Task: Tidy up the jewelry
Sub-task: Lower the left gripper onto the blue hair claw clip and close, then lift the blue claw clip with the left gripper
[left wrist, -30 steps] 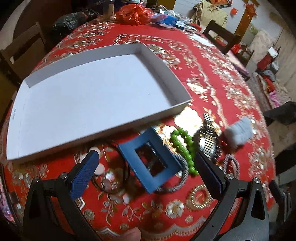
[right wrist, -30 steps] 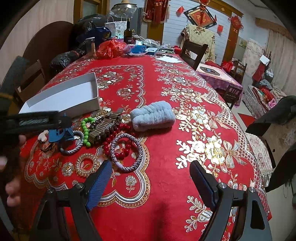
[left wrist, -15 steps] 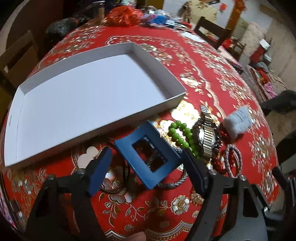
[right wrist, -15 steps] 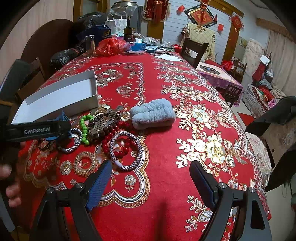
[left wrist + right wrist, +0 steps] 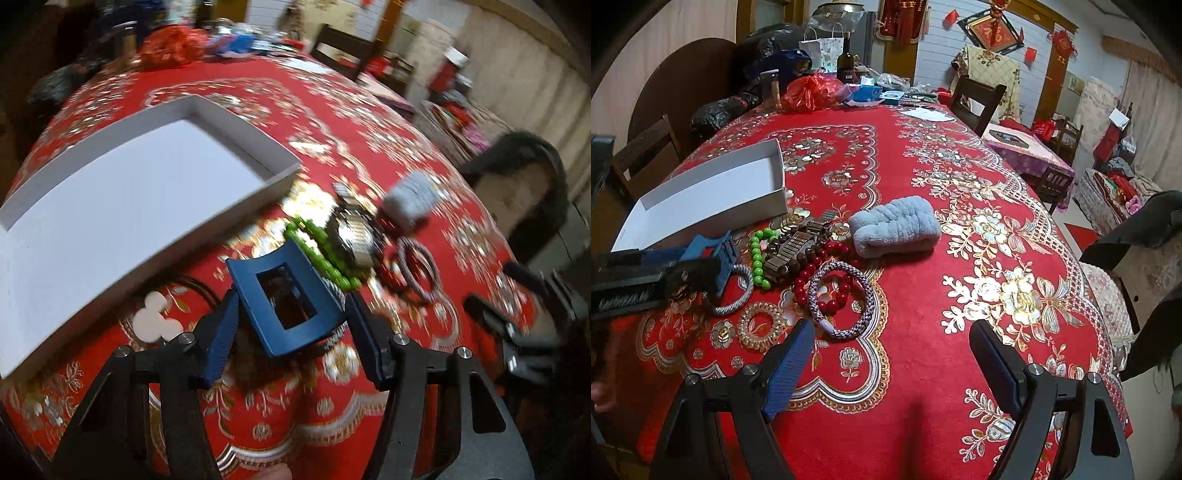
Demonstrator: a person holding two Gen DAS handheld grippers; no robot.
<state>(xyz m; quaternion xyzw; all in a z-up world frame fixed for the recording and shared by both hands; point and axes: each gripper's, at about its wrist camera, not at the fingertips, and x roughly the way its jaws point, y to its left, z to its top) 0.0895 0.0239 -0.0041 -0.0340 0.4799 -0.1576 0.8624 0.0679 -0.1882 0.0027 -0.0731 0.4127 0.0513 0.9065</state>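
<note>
A blue hair claw clip [image 5: 251, 288] stands on the red tablecloth between the fingers of my left gripper [image 5: 291, 295]. Its jaws are closing, and the pads sit right at the clip's two sides without visibly pressing it. Just beyond lie green beads [image 5: 321, 243], a metal watch band [image 5: 354, 232], red beads [image 5: 812, 273], a purple braided band [image 5: 842, 295], a grey cord band [image 5: 735, 295] and a gold spiral tie [image 5: 761, 326]. The white box [image 5: 110, 192] lies empty at the upper left. My right gripper [image 5: 892, 326] hangs open over bare cloth near the table's front edge.
A grey fluffy roll [image 5: 894, 229] lies right of the jewelry. A white mouse-shaped piece [image 5: 153, 319] sits by the box's near wall. Bags, a bottle and papers crowd the table's far end [image 5: 827, 85]. Wooden chairs [image 5: 975, 99] stand around the table.
The left gripper's jaws have narrowed from wide open to the clip's sides, and the gripper has rolled and edged in. The right gripper has stayed still.
</note>
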